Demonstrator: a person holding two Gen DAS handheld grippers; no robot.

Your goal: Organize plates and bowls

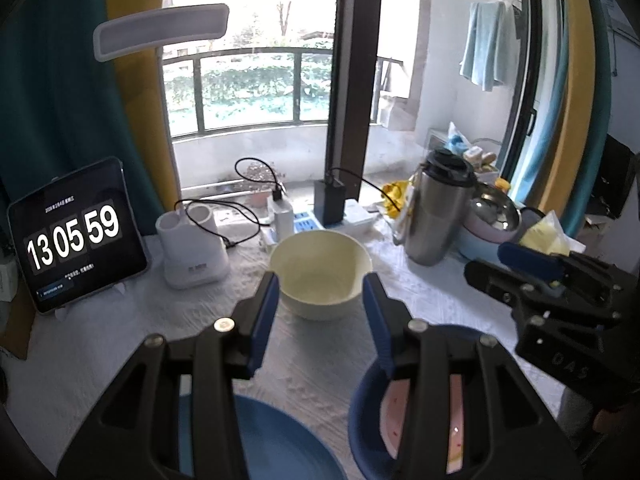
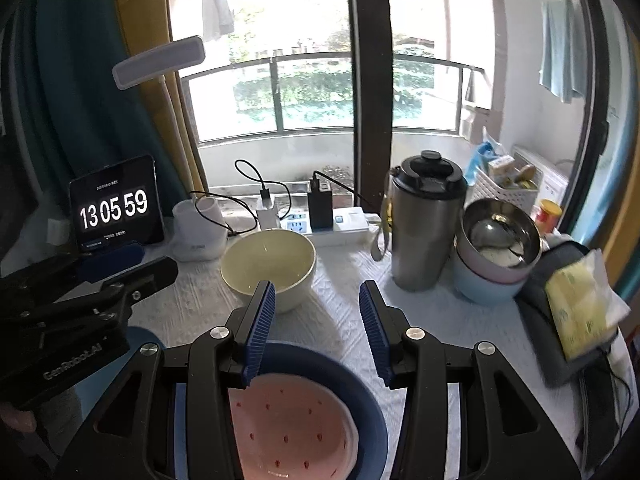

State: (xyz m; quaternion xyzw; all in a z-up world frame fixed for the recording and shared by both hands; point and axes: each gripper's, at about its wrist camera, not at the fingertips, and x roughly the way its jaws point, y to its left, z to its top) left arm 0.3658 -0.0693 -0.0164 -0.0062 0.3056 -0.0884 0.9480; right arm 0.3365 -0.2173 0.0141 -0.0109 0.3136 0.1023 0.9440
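Both grippers hang over the table with nothing in them. The left gripper (image 1: 320, 292) has its two blue fingers spread apart, and only air is between them. The right gripper (image 2: 317, 300) is spread about the same and it is empty too.

The cream bowl (image 1: 320, 272) sits right in front of the left gripper, straight ahead past its fingertips. It does not touch them. From the right gripper the same cream bowl (image 2: 269, 268) sits ahead and off to the left, past the left finger. So I think the left gripper is the better one to go for it.

Right under the right gripper is the dark blue bowl (image 2: 352, 392) with a pink plate with red dots (image 2: 288, 428) lying flat inside it. From the left gripper that dark blue bowl (image 1: 364, 412) is low and to the right. A blue plate (image 1: 280, 440) lies low and just under the left gripper.

A round bowl has no long side, so a gripper can only pinch its rim. The cream bowl looks wider than the gap between the fingers. One finger would have to go inside the rim and one outside.
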